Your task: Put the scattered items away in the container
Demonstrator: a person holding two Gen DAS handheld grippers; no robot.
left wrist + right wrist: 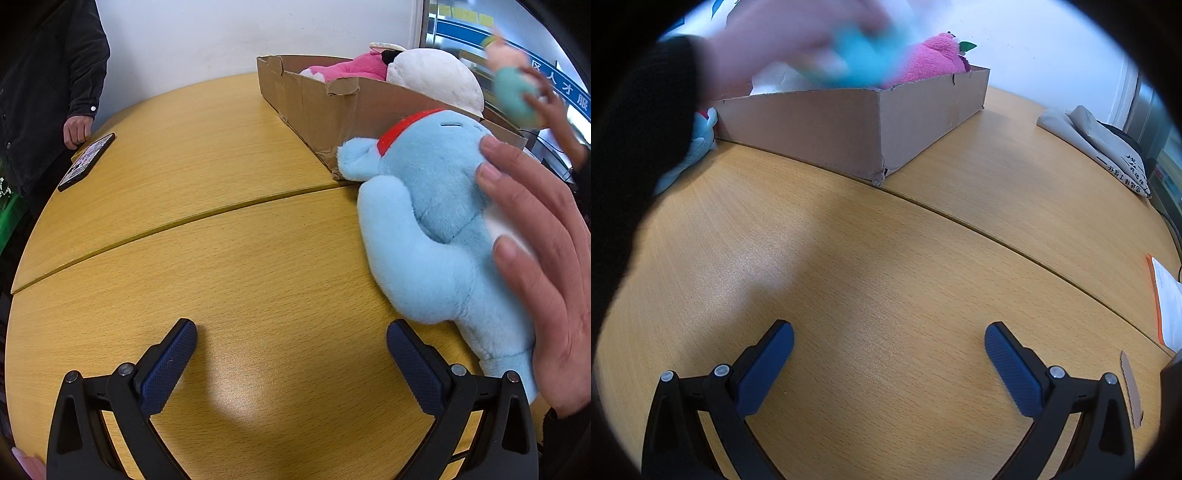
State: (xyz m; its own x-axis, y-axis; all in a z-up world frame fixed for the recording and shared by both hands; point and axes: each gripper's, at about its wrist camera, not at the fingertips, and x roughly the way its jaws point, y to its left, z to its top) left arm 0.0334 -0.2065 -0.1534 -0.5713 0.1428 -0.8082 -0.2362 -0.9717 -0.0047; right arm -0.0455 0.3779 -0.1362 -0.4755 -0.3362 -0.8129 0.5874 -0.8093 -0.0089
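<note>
Both grippers, left [291, 345] and right [889, 347], stand wide apart and empty over the smooth wood-grain table [221, 258], their blue pads ribbed. Fuzzy light-blue plush toy [432, 236], red-collared, lies beside the torn cardboard box [325, 107], a bare hand [543, 258] on it. Pink plush [934, 62] and white plush [436, 74] sit inside the box.

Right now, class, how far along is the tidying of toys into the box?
Done: a pink plush and a white plush sit in the cardboard box. In hand: a bare hand holds the blue plush beside the box. Left: boxing it; both hand-held grippers are open, empty.
</note>
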